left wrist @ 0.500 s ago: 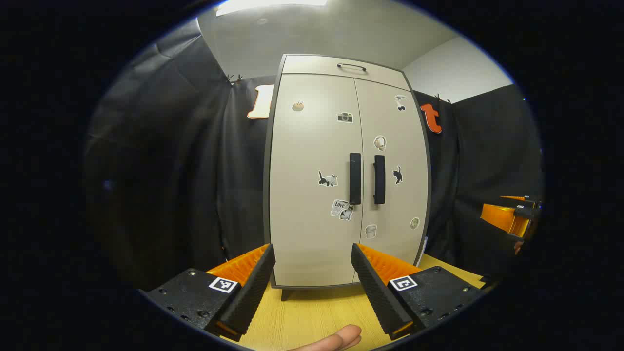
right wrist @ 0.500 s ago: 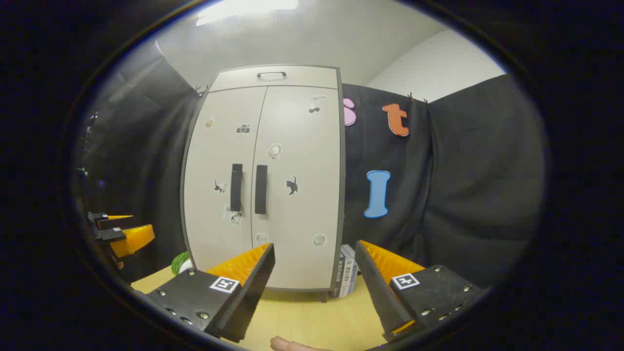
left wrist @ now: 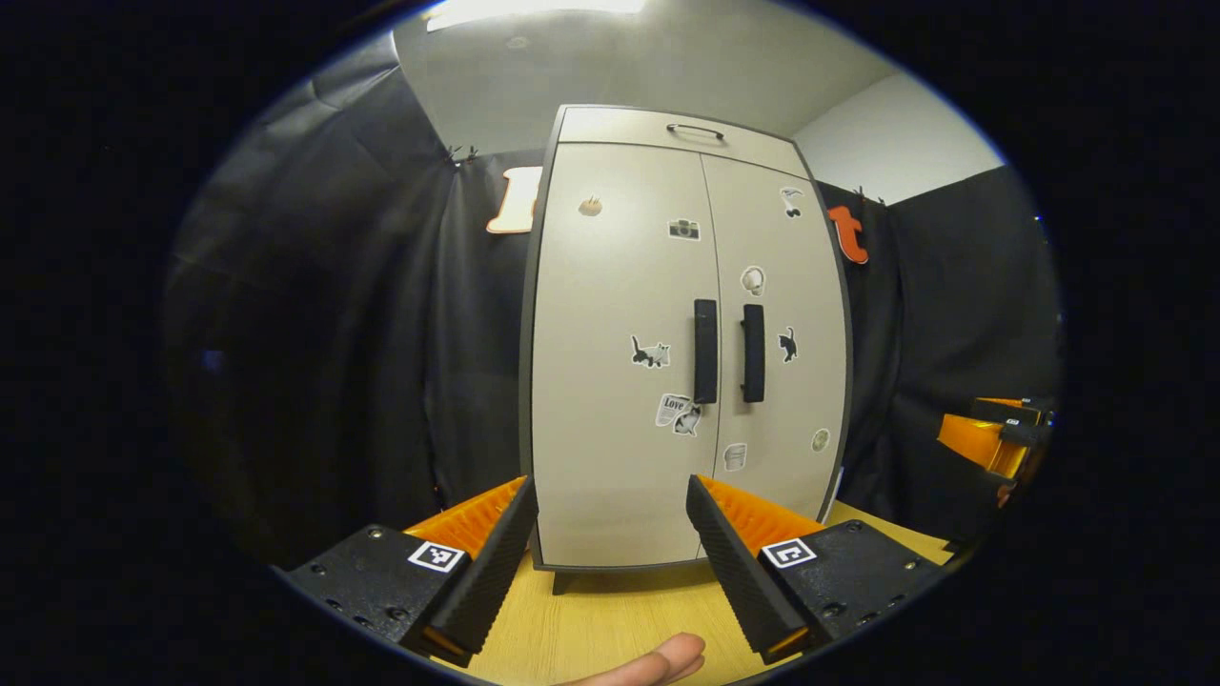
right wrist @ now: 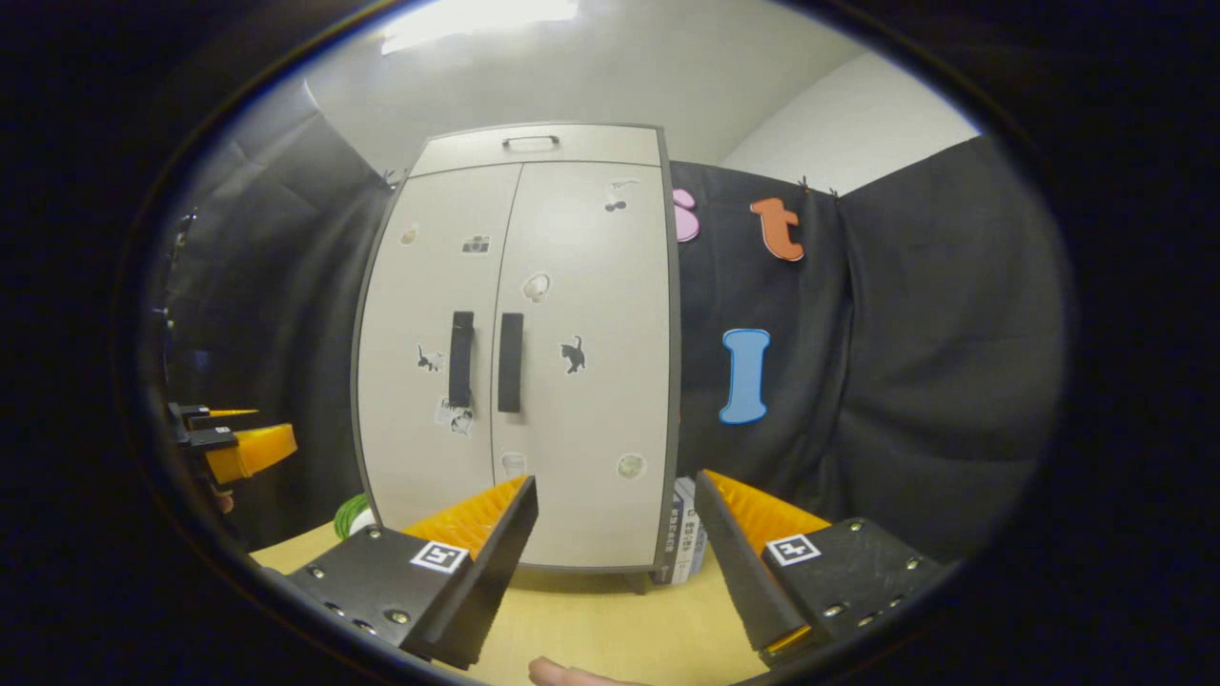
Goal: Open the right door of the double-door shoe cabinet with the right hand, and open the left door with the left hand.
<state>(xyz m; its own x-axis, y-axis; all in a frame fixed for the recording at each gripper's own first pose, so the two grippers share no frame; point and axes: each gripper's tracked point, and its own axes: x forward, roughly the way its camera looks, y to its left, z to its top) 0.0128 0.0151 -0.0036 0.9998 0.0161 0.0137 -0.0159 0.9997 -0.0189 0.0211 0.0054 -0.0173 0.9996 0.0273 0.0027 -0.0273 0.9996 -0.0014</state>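
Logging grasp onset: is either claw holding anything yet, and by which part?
Nothing is held. The left claw and right claw are both open, short of the cabinet's closed doors, with neither handle gripped.

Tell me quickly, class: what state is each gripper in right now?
Left gripper: open, holding nothing, short of the shoe cabinet.
Right gripper: open, holding nothing, also short of the cabinet.

- Bright ceiling light panel [left wrist: 534,8] at top edge, blown out; same glare in right gripper view.
- Tall pale-grey double-door cabinet [left wrist: 620,362] evenly lit, sharp; sides bow outward from fisheye.
- Black cloth wall [right wrist: 934,381] dim, folds barely readable.
- Edges darken, soften.
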